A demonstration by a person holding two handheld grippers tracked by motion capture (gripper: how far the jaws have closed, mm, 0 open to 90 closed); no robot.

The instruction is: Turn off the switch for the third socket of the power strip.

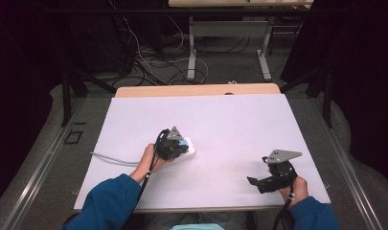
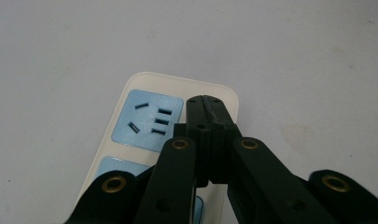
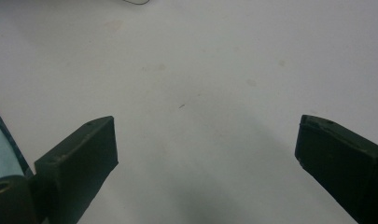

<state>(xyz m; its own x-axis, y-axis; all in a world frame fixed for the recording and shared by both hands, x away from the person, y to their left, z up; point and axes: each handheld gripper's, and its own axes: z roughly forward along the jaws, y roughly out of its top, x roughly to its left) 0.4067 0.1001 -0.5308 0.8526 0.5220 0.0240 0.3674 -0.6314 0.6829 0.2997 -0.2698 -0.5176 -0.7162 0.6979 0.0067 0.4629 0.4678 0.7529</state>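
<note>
Fingers first, from the high view: my left gripper [image 1: 178, 147] sits on top of the white power strip [image 1: 189, 146], which lies a little left of the middle of the pale table sheet [image 1: 220, 120]. Its tip points down onto the strip's near end, and the strip's grey cord [image 1: 112, 158] runs off to the left of the strip, past my left hand [image 1: 148, 160]. My right gripper [image 1: 258, 182] rests well apart from the strip, off to its right and nearer to me, held in my right hand [image 1: 297, 187], jaws pointing left along the sheet.

Seen from the left gripper view, my two left jaws are pressed flat together with nothing between them. The closed tip [image 2: 204, 105] lies over the power strip [image 2: 177, 84], just to the right of its blue socket panel [image 2: 148, 120], whose slots are all bare. Whether the tip touches the white plastic or hovers just above it, I cannot tell. A second blue panel [image 2: 121, 167] shows lower down on the strip, partly under my gripper's arms.

Seen from the right gripper view, my right jaws stand wide apart, one finger [image 3: 84, 154] at the left and the other at the right, with bare table sheet [image 3: 200, 93] between them and nothing in their hold. A thin bit of cable [image 3: 135, 2] shows at the far edge.
</note>
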